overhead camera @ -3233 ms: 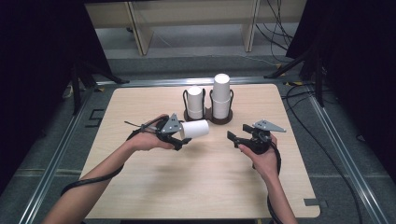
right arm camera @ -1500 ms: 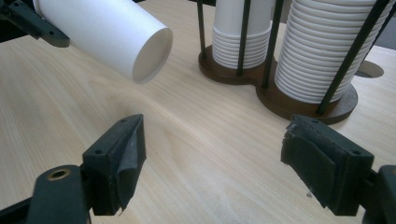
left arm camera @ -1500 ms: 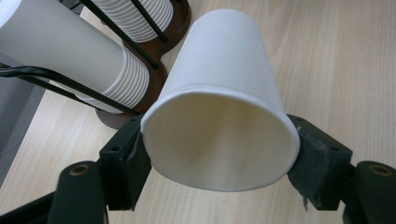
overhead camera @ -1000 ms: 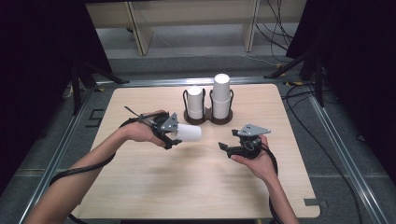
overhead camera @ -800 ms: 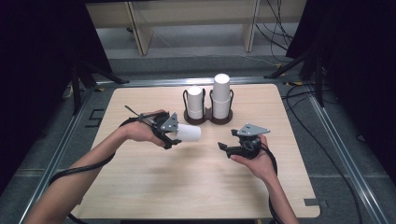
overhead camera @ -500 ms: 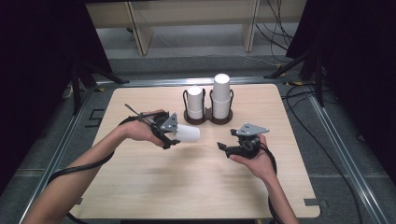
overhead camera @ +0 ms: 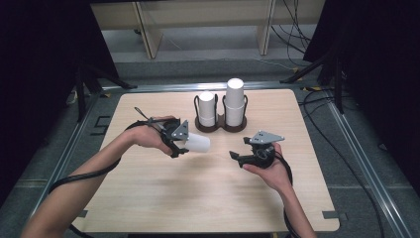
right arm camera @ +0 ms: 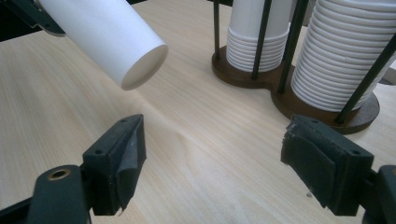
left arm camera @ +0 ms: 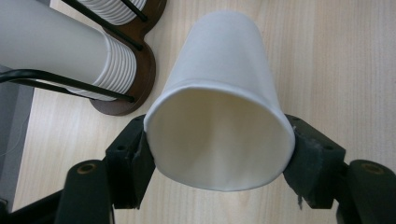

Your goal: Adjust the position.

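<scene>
One white paper cup point(left arm camera: 219, 112), rim squeezed oval

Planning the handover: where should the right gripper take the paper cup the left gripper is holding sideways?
Grip the paper cup near its closed base, coming in from the free end. The left gripper already squeezes the rim and the base points toward the open right gripper. The tapered wall is narrowest there.

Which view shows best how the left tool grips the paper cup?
The left gripper view: the paper cup fills it, both pads pressing its rim, which is squeezed oval. The high view shows the cup small, lying level in the left tool. The right gripper view shows its base end.
</scene>
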{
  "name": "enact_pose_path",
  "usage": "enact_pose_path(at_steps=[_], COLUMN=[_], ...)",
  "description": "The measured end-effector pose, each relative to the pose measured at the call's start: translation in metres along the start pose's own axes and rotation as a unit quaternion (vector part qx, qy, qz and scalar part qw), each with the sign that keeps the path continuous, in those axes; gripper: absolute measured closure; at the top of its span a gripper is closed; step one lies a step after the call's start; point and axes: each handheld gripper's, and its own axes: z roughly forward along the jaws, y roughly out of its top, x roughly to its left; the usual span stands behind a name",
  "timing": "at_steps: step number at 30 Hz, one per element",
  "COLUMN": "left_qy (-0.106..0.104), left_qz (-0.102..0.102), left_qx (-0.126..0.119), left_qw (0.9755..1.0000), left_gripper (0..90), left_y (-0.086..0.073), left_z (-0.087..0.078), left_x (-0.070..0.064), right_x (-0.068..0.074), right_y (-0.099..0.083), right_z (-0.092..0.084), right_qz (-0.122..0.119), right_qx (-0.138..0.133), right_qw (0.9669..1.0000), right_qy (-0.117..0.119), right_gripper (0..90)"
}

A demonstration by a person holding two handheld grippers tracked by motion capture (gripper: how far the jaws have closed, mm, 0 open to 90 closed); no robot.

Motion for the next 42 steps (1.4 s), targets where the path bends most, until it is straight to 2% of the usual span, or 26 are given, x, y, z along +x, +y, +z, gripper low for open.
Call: enact_pose_path(at_steps=[3, 13, 16, 19, 21, 23, 24, 29, 30, 31, 32, 35, 37, 38, 42], left_qy=[0.001, -0.006, -0.008, -0.013, -0.018, -0.021, -0.021, -0.020, -0.020, -0.021, -0.021, -0.020, -0.022, -0.022, -0.026], left_qz=[0.000, 0.014, 0.020, 0.023, 0.025, 0.026, 0.027, 0.034, 0.035, 0.036, 0.036, 0.038, 0.040, 0.041, 0.045], left_qx=[-0.001, 0.019, 0.026, 0.031, 0.035, 0.039, 0.044, 0.055, 0.058, 0.059, 0.060, 0.066, 0.070, 0.071, 0.080], left_qw=[1.0000, 0.9997, 0.9994, 0.9992, 0.9989, 0.9987, 0.9984, 0.9977, 0.9975, 0.9974, 0.9973, 0.9969, 0.9965, 0.9963, 0.9955], left_gripper=[31.6, 31.6, 31.6, 31.6, 31.7, 31.8, 31.8, 31.8, 31.8, 31.8, 31.8, 31.8, 31.8, 31.8, 31.8], left_y=[0.001, 0.004, 0.005, 0.006, 0.007, 0.008, 0.008, 0.010, 0.010, 0.010, 0.010, 0.011, 0.012, 0.012, 0.013], left_z=[0.000, -0.003, -0.004, -0.005, -0.005, -0.005, -0.005, -0.006, -0.006, -0.006, -0.006, -0.007, -0.007, -0.008, -0.008], left_x=[0.000, 0.001, 0.002, 0.001, 0.001, 0.001, 0.002, 0.002, 0.003, 0.003, 0.003, 0.004, 0.004, 0.004, 0.004], right_x=[0.000, 0.003, 0.003, 0.006, 0.006, 0.009, 0.008, 0.010, 0.011, 0.010, 0.011, 0.012, 0.012, 0.014, 0.013], right_y=[-0.001, 0.000, 0.001, 0.002, 0.002, 0.002, 0.003, 0.004, 0.004, 0.004, 0.004, 0.005, 0.006, 0.006, 0.006], right_z=[0.000, 0.001, 0.003, 0.004, 0.004, 0.005, 0.006, 0.007, 0.008, 0.009, 0.009, 0.010, 0.010, 0.010, 0.012], right_qz=[0.001, 0.007, -0.012, -0.003, -0.014, -0.009, -0.026, -0.024, -0.015, -0.032, -0.025, -0.023, -0.032, -0.019, -0.030], right_qx=[-0.001, 0.007, 0.002, 0.007, 0.006, 0.008, 0.006, 0.006, 0.009, 0.005, 0.008, 0.009, 0.009, 0.012, 0.009], right_qw=[1.0000, 0.9999, 0.9999, 0.9999, 0.9998, 0.9999, 0.9996, 0.9996, 0.9997, 0.9993, 0.9995, 0.9995, 0.9992, 0.9995, 0.9993], right_qy=[-0.007, -0.001, 0.001, 0.010, 0.011, 0.010, 0.012, 0.013, 0.015, 0.017, 0.018, 0.020, 0.021, 0.022, 0.022], right_gripper=[21.0, 21.0, 21.0, 20.8, 20.8, 20.9, 20.8, 20.7, 20.4, 20.3, 20.3, 20.3, 20.3, 20.3, 20.3])
